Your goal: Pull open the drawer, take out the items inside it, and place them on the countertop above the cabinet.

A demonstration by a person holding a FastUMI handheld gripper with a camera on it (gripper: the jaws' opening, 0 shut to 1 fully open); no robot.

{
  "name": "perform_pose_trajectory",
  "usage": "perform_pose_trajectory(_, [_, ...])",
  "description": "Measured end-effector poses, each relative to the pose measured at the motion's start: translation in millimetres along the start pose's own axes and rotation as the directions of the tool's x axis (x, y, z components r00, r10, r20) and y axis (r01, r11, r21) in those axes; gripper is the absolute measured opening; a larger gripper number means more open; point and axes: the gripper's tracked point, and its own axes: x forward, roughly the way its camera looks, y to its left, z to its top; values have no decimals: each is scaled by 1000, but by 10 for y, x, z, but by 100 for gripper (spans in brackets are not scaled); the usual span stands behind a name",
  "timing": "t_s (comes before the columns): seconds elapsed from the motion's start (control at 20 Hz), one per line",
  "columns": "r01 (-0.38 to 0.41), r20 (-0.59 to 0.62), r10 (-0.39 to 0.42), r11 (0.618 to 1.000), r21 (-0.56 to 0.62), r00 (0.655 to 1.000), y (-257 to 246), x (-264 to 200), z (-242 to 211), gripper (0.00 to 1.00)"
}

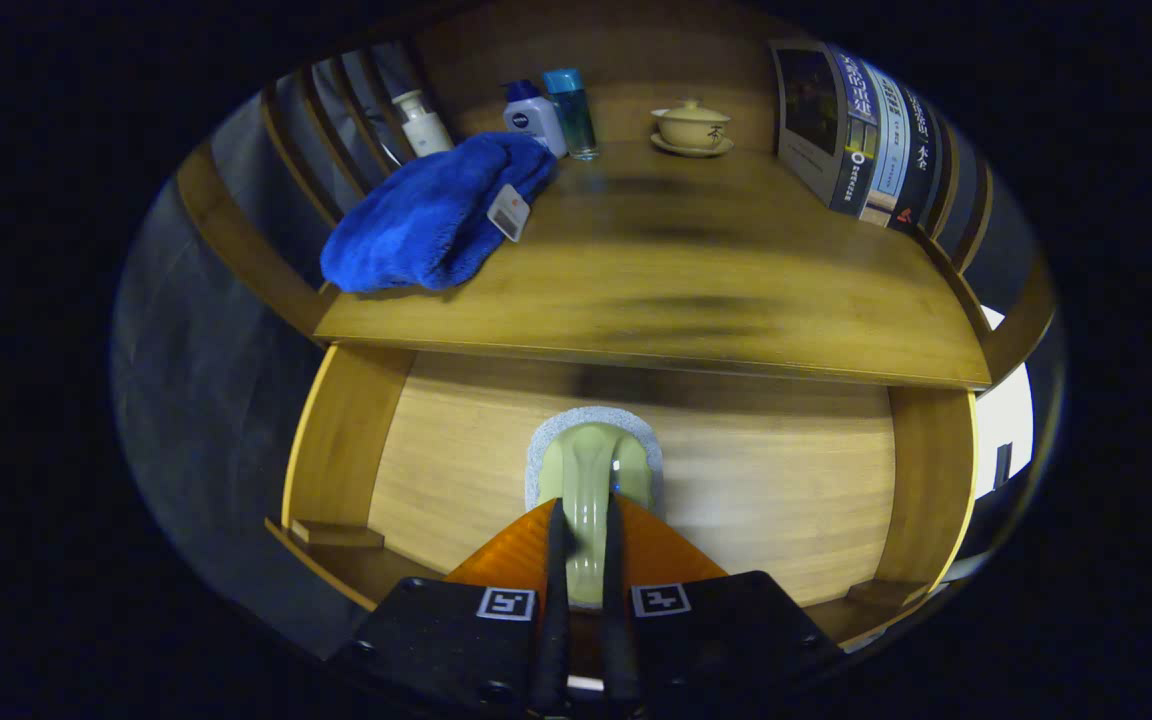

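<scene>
Tool at 6 o'clock pinching the pale green glossy handle of a scrubbing brush with a grey pad head, both fingers pressed on it, over the open light-wood drawer. Wooden worktop at 12 o'clock carries a blue fluffy towel at 10 o'clock; bottles, lidded cup and books beyond. Risk: the slick handle could twist in the narrow pinch, or the brush head could clip the worktop's front edge on lifting.
</scene>
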Motion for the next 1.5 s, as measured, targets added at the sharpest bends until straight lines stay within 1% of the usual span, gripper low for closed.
perform_pose_trajectory(0.1, [-32,89,33,999,-13,996,103,-290,174,22])
perform_pose_trajectory(0.2, [-28,197,31,999,-18,980,150,-583,499,21])
perform_pose_trajectory(0.25, [-20,232,25,999,-25,972,136,-694,641,21])
perform_pose_trajectory(0.35, [-11,299,16,1000,-19,954,119,-811,955,21])
perform_pose_trajectory(0.4, [-6,317,11,1000,-16,948,112,-845,1095,21])
perform_pose_trajectory(0.5, [26,340,-25,1000,1,940,32,-801,1360,21])
perform_pose_trajectory(0.65, [72,351,-77,997,28,933,-124,-560,1663,21])
perform_pose_trajectory(0.8, [110,298,-128,991,75,946,-247,-222,1787,21])
perform_pose_trajectory(1.0, [138,264,-151,988,68,953,-239,61,1910,21])
perform_pose_trajectory(1.1, [155,235,-168,985,73,957,-280,135,1973,21])
perform_pose_trajectory(1.2, [150,217,-169,984,101,961,-315,239,2034,21])
perform_pose_trajectory(1.25, [155,208,-174,982,107,962,-349,254,2049,24])
perform_pose_trajectory(1.4, [182,200,-203,976,119,959,-470,353,2077,24])
perform_pose_trajectory(1.5, [185,212,-209,975,124,955,-499,338,2108,30])
